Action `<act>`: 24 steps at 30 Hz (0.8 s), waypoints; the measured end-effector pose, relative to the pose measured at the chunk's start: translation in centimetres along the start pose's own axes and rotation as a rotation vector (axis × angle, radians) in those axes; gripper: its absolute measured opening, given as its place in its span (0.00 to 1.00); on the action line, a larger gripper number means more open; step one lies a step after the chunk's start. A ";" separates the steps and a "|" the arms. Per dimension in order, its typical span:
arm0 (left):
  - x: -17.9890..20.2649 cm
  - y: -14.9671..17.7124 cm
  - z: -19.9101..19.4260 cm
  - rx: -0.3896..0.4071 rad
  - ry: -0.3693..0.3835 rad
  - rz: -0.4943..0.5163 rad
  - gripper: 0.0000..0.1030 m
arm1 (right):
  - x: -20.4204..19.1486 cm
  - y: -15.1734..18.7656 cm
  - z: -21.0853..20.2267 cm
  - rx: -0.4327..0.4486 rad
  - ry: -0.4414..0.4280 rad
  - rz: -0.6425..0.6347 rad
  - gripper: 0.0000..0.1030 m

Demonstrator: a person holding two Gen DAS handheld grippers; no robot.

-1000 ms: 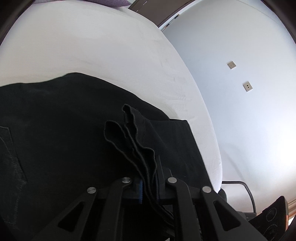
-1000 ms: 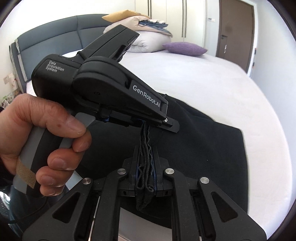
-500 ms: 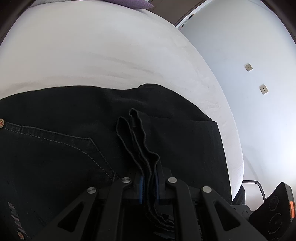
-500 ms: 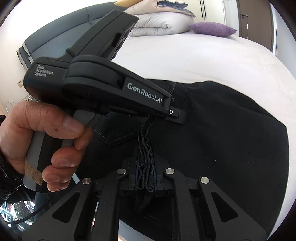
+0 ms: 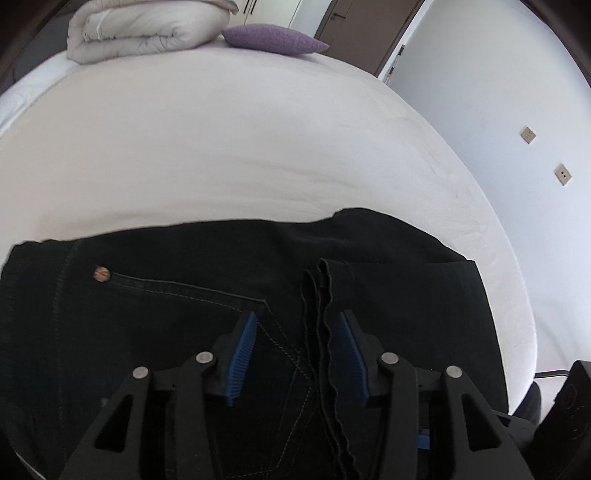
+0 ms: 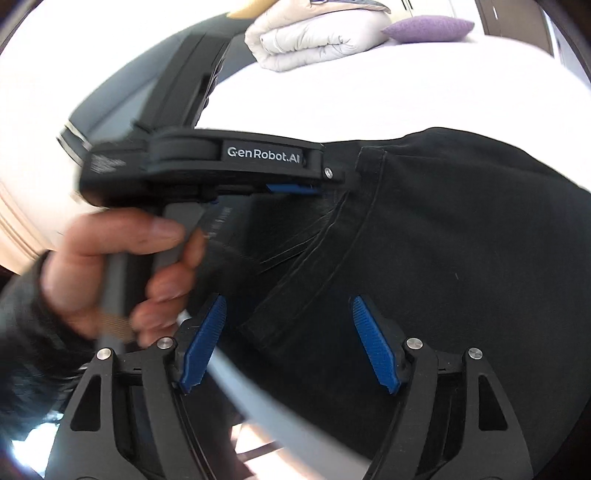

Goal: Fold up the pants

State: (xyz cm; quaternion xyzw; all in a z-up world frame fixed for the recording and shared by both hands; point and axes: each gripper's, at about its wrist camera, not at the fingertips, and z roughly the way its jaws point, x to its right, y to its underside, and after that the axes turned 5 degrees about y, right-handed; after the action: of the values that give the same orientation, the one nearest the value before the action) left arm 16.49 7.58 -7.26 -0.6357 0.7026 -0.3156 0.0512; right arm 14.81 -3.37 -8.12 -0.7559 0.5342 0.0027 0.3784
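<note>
Black pants (image 5: pixel 184 317) lie folded on the white bed (image 5: pixel 240 147), with a back pocket and a rivet showing. The layered hem edges (image 5: pixel 325 332) rest on top of the fabric between my left gripper's blue pads. My left gripper (image 5: pixel 299 350) is open, low over the pants. My right gripper (image 6: pixel 291 336) is open too, just above the pants (image 6: pixel 461 258). In the right wrist view the left gripper's body (image 6: pixel 229 166) and the hand holding it are at the left, blurred.
A folded beige duvet (image 5: pixel 147 29) and a purple pillow (image 5: pixel 273 38) lie at the bed's far end. A white wall with two sockets (image 5: pixel 528 134) runs along the right side. A dark door (image 5: pixel 369 33) stands beyond.
Both grippers have opened and let go of the hem edges, which now lie on the pants. The fabric has come down flat on the bed.
</note>
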 end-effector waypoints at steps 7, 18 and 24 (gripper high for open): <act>7.1 3.3 0.0 0.019 -0.238 0.281 0.58 | 7.6 0.1 -8.3 0.069 -0.198 0.187 0.52; 6.9 6.2 2.8 -0.048 -0.281 0.272 0.60 | 25.7 -1.6 -10.3 0.053 -0.239 0.616 0.26; 6.9 6.1 3.1 -0.049 -0.287 0.262 0.60 | 30.2 2.5 -7.6 -0.006 -0.248 0.661 0.21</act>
State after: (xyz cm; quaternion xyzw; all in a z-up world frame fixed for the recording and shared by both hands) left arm 11.43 -0.05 -10.56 -0.5786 0.7721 -0.1952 0.1762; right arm 22.74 -32.38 -16.46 -0.5372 0.6999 0.2184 0.4169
